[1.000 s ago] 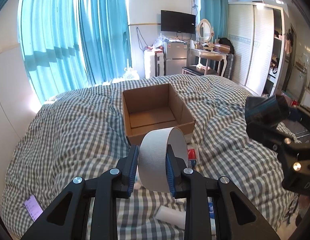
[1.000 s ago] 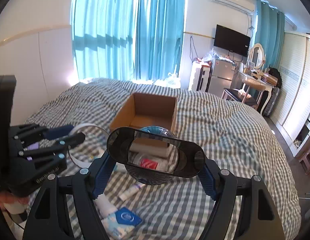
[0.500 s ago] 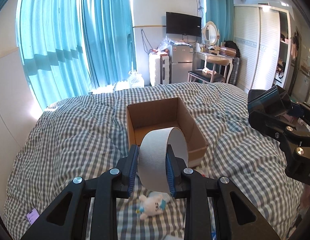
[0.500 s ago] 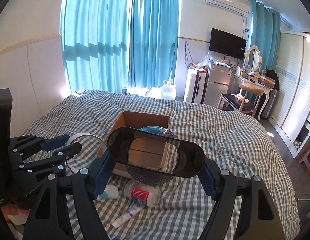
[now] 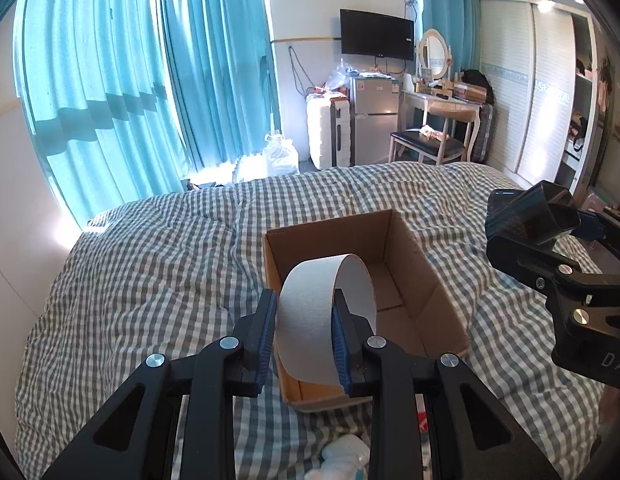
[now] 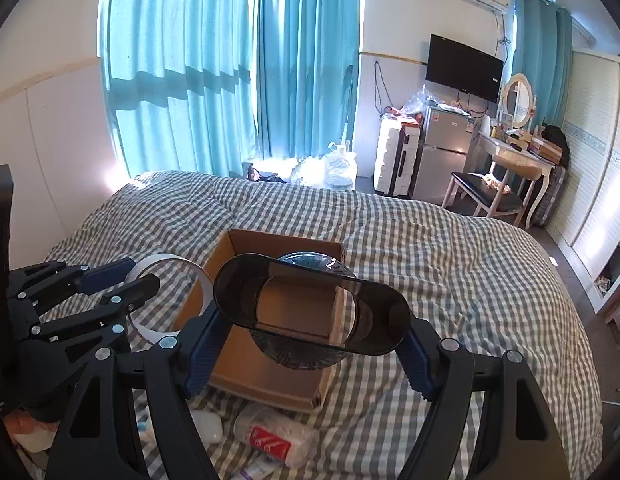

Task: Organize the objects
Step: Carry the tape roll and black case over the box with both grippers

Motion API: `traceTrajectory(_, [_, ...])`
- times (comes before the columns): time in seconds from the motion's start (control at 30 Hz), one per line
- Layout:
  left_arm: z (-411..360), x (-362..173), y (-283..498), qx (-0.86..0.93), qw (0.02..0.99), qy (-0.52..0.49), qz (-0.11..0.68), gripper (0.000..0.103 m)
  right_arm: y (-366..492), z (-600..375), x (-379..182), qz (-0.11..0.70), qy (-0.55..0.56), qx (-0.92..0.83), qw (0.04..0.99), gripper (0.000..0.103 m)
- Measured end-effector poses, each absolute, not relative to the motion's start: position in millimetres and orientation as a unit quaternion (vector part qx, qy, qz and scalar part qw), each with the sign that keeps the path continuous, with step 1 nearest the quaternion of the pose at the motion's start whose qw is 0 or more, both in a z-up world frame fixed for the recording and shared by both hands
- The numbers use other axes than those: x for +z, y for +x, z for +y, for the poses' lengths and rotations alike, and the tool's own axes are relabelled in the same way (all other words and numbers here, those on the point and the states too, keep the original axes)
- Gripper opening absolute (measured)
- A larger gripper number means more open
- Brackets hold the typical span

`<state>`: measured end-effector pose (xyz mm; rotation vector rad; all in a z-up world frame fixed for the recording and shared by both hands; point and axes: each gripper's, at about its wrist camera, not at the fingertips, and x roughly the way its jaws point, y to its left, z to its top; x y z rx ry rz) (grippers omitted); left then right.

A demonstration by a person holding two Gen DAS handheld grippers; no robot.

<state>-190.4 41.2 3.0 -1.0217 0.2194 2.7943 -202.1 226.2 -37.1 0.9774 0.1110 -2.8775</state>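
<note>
An open cardboard box [image 5: 425, 280] sits on the checked bed, also in the right wrist view [image 6: 270, 380]. My left gripper [image 5: 306, 344] is shut on a white tape roll [image 5: 310, 320], held over the box's near edge; the roll shows in the right wrist view [image 6: 166, 264] too. My right gripper [image 6: 310, 344] is shut on a dark translucent squeezed cup [image 6: 310, 304], held above the box's near side. In the left wrist view that cup [image 5: 533, 216] is at the right.
Near the box's front edge lie a clear bottle with a red label [image 6: 278, 436], a white bottle [image 6: 208, 426] and a white plush toy [image 5: 345, 458]. Blue curtains, a fridge, a suitcase and a dressing table stand beyond the bed.
Both grippers have moved forward and up towards the box with their loads. The box now lies closer beneath them and the loose items have slid towards the bottom of both views.
</note>
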Motion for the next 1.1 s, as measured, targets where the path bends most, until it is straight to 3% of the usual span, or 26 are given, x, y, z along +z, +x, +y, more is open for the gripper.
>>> traceTrajectory(0.6, [56.3, -51.3, -279.7, 0.920, 0.081, -0.377, 0.069, 0.027, -338.6, 235.0, -97.1, 0.030, 0.380, -0.923, 0.050, 0.076])
traceTrajectory(1.1, [79.2, -94.4, -307.7, 0.904, 0.104, -0.408, 0.067, 0.027, -372.4, 222.8, -135.4, 0.045, 0.407, -0.911, 0.054, 0.076])
